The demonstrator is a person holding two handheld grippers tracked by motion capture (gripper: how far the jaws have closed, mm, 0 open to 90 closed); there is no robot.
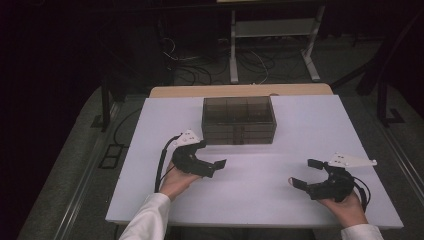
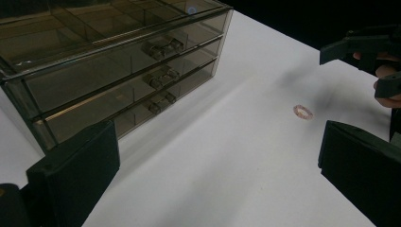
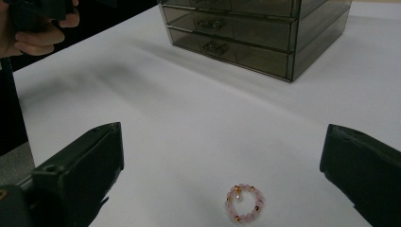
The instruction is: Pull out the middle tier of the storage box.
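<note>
1. I see the left gripper (image 1: 212, 167) held low over the table (image 1: 150, 165), just in front of the left end of the drawer box (image 1: 239, 120). Jaws spread wide, nothing between them.
2. The right gripper (image 1: 304, 173) sits near the right front of the table, held in the right hand (image 1: 345, 202). Jaws spread wide too, empty.
3. The bracelet (image 3: 244, 203), pink beads with a few gold ones and one pale bead, lies flat on the table. In the right gripper view it's low in the gap between the jaws, touching neither.
4. In the high view the bracelet is a tiny pale spot at the tip of the right gripper's near jaw; too small to tell more there.
5. In the left gripper view the bracelet (image 2: 303, 112) lies well out on bare table, to the right of the box, closer to the right gripper (image 2: 378, 66) than to my left one.
6. The box is smoky clear plastic, three drawers stacked, all pushed in, paired handles on the fronts. Open tray with dividers on top.
7. The box stands at the back middle of the table, well apart from the bracelet.
8. The left hand (image 1: 175, 182) wraps the left gripper from below; white sleeve (image 1: 147, 217) at the bottom edge.
9. The two grippers are well apart, bare table between.
</note>
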